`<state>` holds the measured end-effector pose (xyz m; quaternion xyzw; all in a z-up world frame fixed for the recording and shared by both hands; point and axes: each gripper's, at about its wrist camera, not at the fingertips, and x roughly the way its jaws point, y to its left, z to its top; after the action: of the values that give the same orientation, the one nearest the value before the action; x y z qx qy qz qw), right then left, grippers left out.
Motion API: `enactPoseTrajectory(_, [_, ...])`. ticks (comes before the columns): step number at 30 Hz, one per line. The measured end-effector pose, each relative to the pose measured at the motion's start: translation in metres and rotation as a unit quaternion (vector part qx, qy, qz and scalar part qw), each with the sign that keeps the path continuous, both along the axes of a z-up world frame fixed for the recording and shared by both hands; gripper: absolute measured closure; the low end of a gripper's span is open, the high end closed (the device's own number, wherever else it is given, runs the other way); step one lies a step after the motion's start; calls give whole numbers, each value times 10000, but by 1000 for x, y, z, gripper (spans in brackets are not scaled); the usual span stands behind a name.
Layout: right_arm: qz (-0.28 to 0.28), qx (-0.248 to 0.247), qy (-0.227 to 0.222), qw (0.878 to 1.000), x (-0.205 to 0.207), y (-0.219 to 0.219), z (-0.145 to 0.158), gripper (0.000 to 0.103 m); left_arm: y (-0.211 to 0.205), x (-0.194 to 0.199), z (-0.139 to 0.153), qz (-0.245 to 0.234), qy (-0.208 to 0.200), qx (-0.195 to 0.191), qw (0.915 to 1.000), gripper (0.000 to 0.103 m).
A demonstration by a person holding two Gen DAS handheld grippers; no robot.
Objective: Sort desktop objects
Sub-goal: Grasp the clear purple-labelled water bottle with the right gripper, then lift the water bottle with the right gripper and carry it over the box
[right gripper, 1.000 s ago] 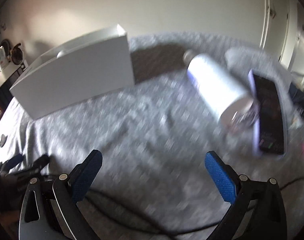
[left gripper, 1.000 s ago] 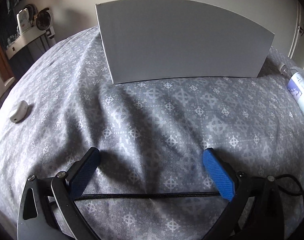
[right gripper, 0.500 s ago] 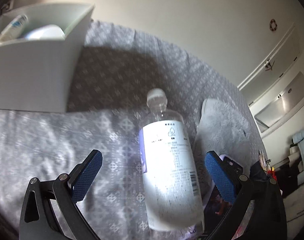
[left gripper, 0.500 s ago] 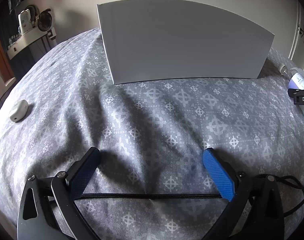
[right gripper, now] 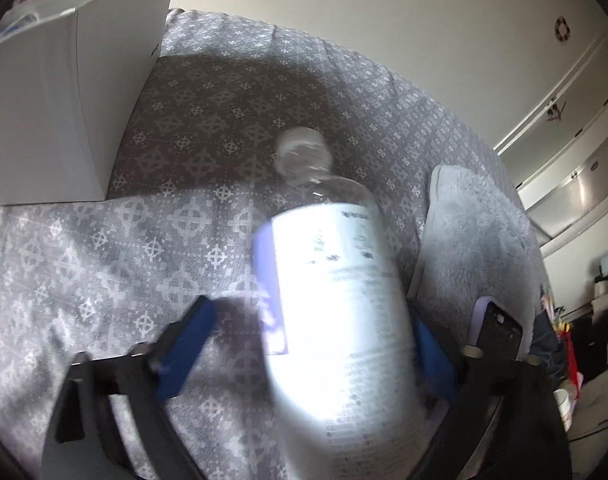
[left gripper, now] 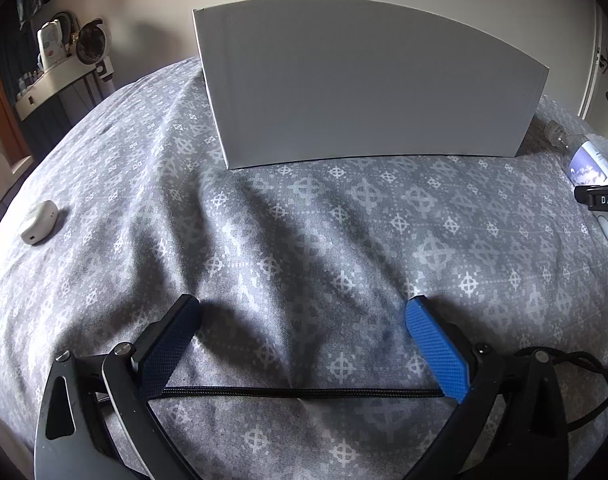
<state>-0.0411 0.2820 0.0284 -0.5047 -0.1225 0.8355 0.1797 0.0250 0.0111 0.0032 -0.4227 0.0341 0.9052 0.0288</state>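
Observation:
A clear bottle [right gripper: 336, 288] with a white and lilac label lies on the grey patterned bedspread, cap pointing away. My right gripper [right gripper: 312, 340] is open, its blue fingers on either side of the bottle's body, the right finger close against it. The bottle also shows at the right edge of the left wrist view [left gripper: 592, 164], with part of the right gripper over it. A white box [left gripper: 368, 80] stands at the back; it also shows at the left of the right wrist view [right gripper: 55, 112]. My left gripper [left gripper: 299, 336] is open and empty, low over the bedspread.
A small white case [left gripper: 37, 222] lies at the left on the bedspread. A grey fluffy cloth [right gripper: 476, 240] and a dark phone [right gripper: 500, 332] lie right of the bottle. A black cable [left gripper: 304, 392] runs between the left fingers. A shelf with small items [left gripper: 63, 60] stands far left.
My right gripper has moved forward and down over the bottle, which now lies between its fingers. My left gripper has barely moved.

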Motion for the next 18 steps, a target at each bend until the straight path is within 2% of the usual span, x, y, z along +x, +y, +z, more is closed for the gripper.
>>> enactPoseTrajectory(3, [35,-645,9,9979,7,-6,10,42,0,0,0,2,0,-1,10000,0])
enactPoseTrajectory(7, [407,-1300,-70,9906,24,-37,15,42,0,0,0,4,0,2,10000,0])
enactPoseTrajectory(12, [783,-2249,-369,9705,47,-73,9,42,0,0,0,7,1,-1,10000,0])
enactPoseTrajectory(13, [806,-2335,-439,9680,50,-79,8,42,0,0,0,7,1,-5,10000,0])
enactPoseTrajectory(18, [880,-2103,-666,9714,43,-95,-3,39,1,0,1,10,1,-1,10000,0])
